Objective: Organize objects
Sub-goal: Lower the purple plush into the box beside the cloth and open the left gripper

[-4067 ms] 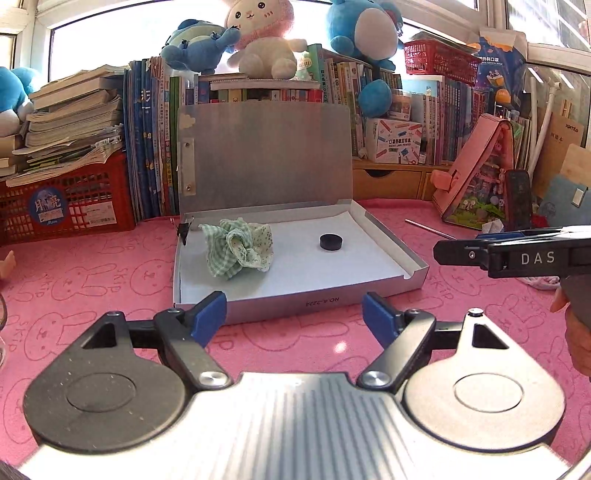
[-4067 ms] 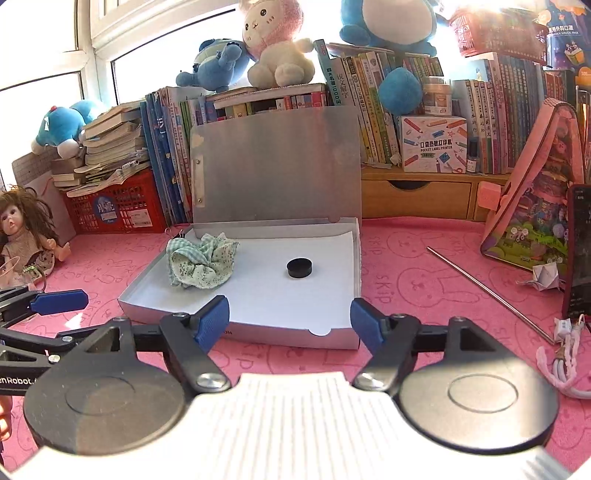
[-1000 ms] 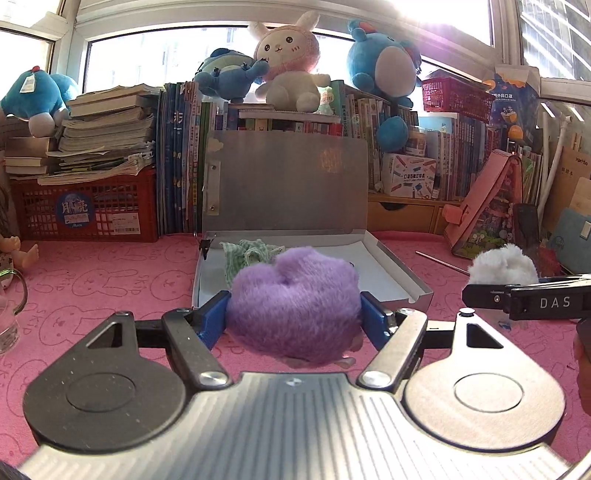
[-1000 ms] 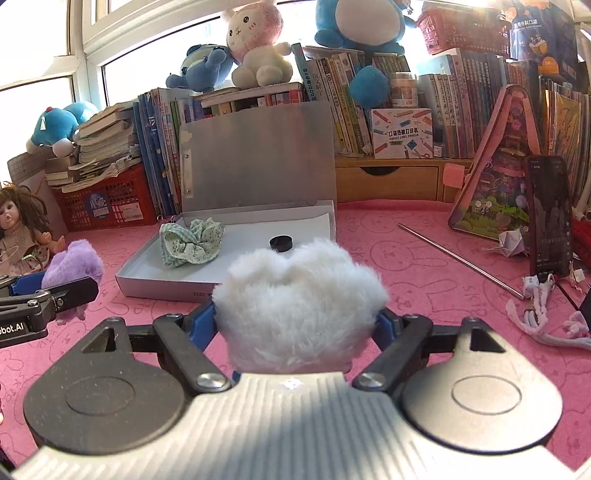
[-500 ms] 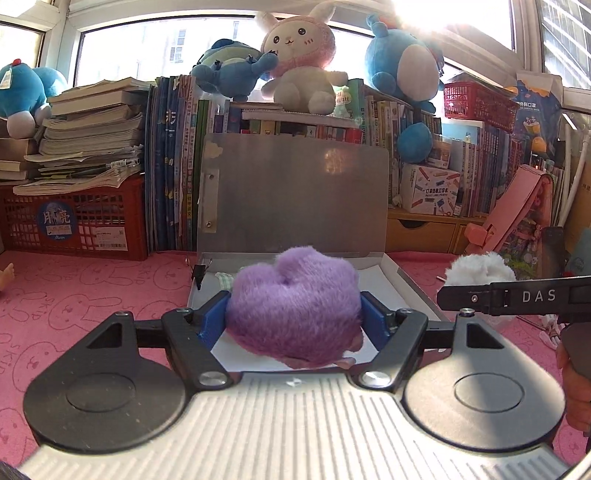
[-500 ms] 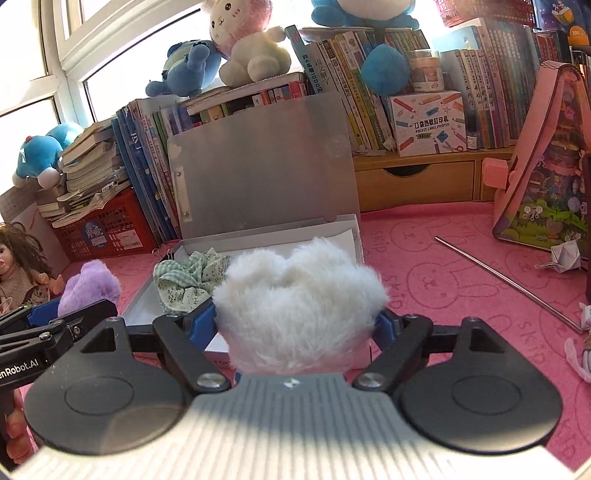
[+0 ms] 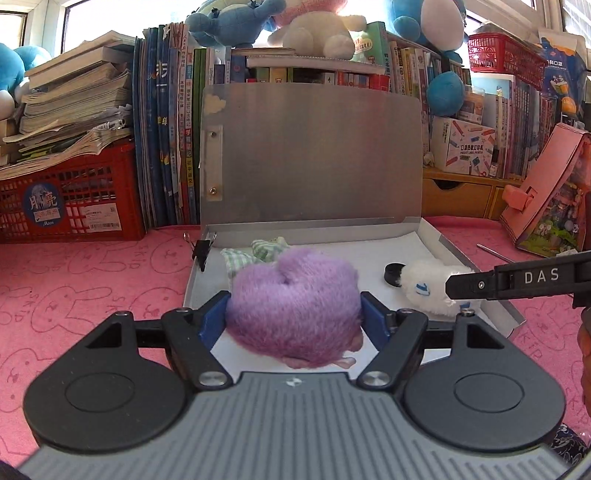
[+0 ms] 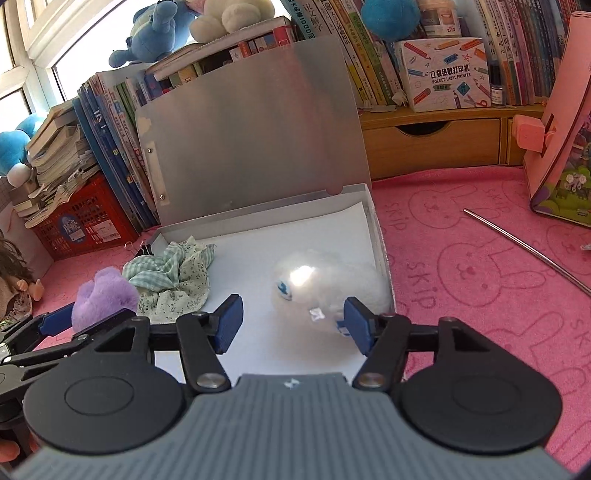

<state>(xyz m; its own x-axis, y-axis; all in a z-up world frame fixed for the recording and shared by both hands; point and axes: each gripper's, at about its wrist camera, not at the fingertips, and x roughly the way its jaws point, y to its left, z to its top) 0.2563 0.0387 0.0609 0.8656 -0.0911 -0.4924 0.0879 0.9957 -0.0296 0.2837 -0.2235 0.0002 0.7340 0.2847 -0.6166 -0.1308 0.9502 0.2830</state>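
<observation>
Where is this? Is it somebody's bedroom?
Probably a child's room or study corner at home. Plush toys sit on a long row of books by a window, and a pink bunny-print cloth covers the desk.

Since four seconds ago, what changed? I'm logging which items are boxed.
Both tools came over the box carrying plush toys. The right tool, its jaws just closing, has dropped the white plush inside. The left tool still clamps the purple plush. Scrunchie and black cap unmoved.
</observation>
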